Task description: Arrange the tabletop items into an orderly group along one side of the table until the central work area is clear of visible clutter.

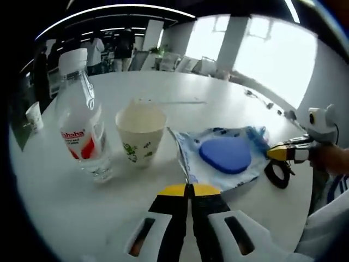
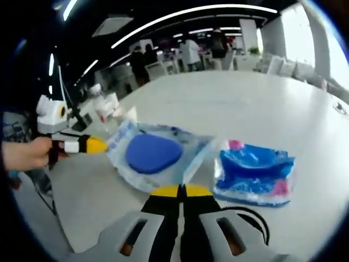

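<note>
Water bottle (image 1: 82, 128): was seen standing upright on the bench (image 1: 163, 87), furthest from the clear pouch, beyond the cup.
Paper cup (image 1: 140, 134): was seen upright and open between the bottle and the pouch, apart from both.
Clear pouch (image 1: 226, 158): was found lying flat with a blue pad inside, its long axis running from one tool to the other.
Left tool (image 1: 191, 190): its jaws were seen closed, apparently pinching the pouch's near edge.
Right tool (image 2: 182, 191): its jaws were likewise seen pressed together on the opposite edge of the pouch.
Blue packet (image 2: 253, 172): was seen crumpled just beside the pouch, nearer the right tool.
Key relation: the pouch was held at both ends, so it was judged that it could be carried sideways as one piece towards the bottle and cup.
</note>
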Motion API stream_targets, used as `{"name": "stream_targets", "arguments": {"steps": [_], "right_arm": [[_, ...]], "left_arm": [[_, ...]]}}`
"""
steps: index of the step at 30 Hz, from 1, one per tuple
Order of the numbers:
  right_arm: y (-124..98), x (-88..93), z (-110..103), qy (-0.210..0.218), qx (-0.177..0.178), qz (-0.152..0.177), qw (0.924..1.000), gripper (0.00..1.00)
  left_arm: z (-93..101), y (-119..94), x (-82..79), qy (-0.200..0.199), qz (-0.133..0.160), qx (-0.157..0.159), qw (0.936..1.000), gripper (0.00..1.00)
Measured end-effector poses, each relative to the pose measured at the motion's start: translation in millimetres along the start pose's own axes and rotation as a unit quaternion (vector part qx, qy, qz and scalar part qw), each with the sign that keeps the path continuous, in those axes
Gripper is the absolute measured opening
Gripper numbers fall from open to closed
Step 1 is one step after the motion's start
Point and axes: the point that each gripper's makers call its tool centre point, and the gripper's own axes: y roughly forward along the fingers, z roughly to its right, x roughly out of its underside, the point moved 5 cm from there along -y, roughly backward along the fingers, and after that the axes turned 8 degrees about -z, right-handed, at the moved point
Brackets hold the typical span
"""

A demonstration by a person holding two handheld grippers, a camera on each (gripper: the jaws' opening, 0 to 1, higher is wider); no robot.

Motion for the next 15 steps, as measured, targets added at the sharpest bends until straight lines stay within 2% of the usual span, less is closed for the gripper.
{"name": "stream_targets", "arguments": {"steps": [8, 12, 15], "right_arm": [[12.5, -13.9, 10.9, -0.013, -0.005, -0.005, 0.9999, 0.0], [17.9, -13.5, 11.7, -0.019, -0.008, -0.012, 0.9997, 0.0], [24.1, -9.6, 10.2, -0.039, -0.009, -0.027, 0.9988, 0.0]], "left_arm": [[-1.3, 7.0, -3.2, -0.002, -0.001, -0.013, 0.9999, 0.0], [-3.5, 9.0, -3.0, -0.006, -0.002, -0.017, 0.9998, 0.0], [-6.5, 12.1, -2.2, -0.008, -0.005, -0.023, 0.9997, 0.0]]}}
